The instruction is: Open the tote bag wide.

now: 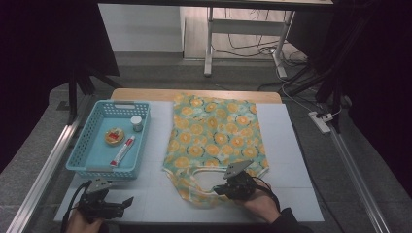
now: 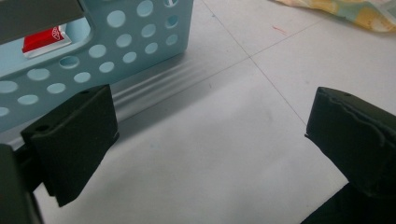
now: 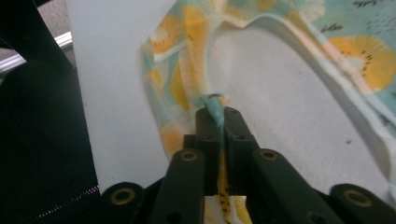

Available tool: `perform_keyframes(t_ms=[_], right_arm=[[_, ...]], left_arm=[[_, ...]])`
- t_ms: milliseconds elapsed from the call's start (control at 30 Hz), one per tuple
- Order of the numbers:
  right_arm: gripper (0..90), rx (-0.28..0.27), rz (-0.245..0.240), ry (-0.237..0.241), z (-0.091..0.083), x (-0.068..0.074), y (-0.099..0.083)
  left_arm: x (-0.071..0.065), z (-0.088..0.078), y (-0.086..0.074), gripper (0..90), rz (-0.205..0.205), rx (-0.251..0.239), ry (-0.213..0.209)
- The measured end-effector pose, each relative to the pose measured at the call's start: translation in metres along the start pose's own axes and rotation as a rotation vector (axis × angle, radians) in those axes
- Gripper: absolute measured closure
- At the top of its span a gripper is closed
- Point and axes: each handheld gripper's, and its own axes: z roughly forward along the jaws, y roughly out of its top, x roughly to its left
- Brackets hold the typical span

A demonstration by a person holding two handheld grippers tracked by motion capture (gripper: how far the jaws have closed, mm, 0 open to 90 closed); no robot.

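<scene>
- High view: patterned garment [image 1: 214, 138] lies flat mid-table on the white mat [image 1: 301, 160], near edge bunched at the right gripper [image 1: 224, 190]. Blue basket [image 1: 80, 153] to the left holds a tube, jar and tin; labels too small to read.
- Left gripper view: left gripper [image 2: 210, 135] jaws wide apart, nothing between, just beside the basket.
- Right gripper view: jaws clamped on a thin strap. Risk: the narrow pinch slips, or the fabric drags and crumples when lifted.

My left gripper [image 1: 127, 200]: jaws wide apart, low just in front of the basket [image 1: 92, 145] | my right gripper [image 1: 217, 190]: jaws pinched together, well right of the basket
</scene>
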Motion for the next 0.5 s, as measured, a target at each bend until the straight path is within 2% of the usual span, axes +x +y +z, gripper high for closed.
perform_keyframes(t_ms=[300, 500], right_arm=[[89.5, -0.018, 0.042, -0.002, -0.008, -0.014, 0.006], [89.7, -0.025, 0.042, -0.031, -0.010, -0.027, 0.017]], left_arm=[[0.000, 0.000, 0.000, 2.4, 0.000, 0.000, 0.001], [0.000, 0.000, 0.000, 2.5, -0.001, 0.000, 0.000]])
